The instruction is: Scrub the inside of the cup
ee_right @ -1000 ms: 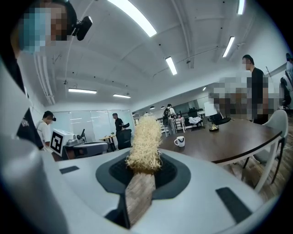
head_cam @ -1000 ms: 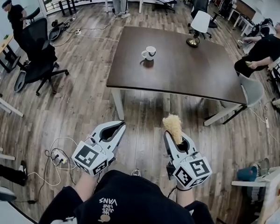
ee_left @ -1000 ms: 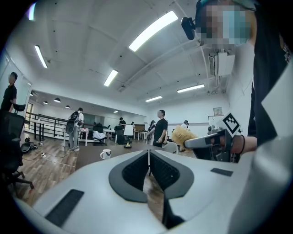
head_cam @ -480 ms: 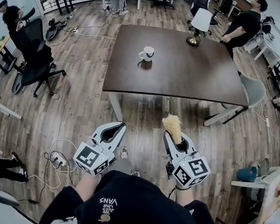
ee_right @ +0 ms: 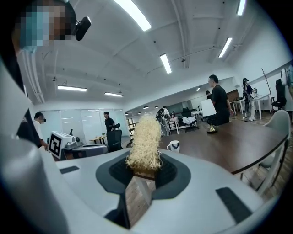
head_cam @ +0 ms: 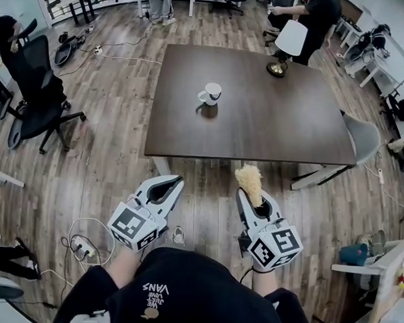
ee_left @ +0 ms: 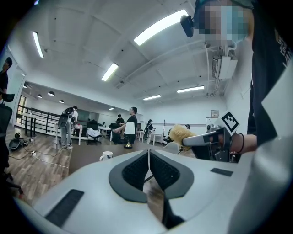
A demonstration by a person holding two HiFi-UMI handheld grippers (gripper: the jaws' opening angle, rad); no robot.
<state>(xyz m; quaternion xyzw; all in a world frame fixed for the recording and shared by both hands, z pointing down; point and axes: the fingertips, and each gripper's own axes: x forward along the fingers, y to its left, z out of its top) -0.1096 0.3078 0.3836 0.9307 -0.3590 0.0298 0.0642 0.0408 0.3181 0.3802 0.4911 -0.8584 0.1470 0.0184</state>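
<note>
A white cup point(head_cam: 211, 94) with a handle stands upright near the middle of the dark brown table point(head_cam: 271, 127); it also shows small in the left gripper view point(ee_left: 106, 156) and the right gripper view point(ee_right: 173, 146). My left gripper point(head_cam: 170, 185) hovers over the floor short of the table's near edge, jaws shut with nothing between them point(ee_left: 148, 157). My right gripper point(head_cam: 252, 194) is beside it, shut on a straw-coloured fibre scrubber point(head_cam: 249, 181) that sticks up out of the jaws point(ee_right: 144, 142).
A small brass lamp point(head_cam: 276, 68) stands at the table's far right. A black office chair point(head_cam: 35, 91) is at the left and a grey chair point(head_cam: 363, 135) at the table's right. Cables and a power strip point(head_cam: 83, 232) lie on the wooden floor. People stand at the back.
The view has moved closer to the table, whose near edge now lies just ahead of both grippers. A person at the right has walked to the far side. Both grippers keep their grip.
</note>
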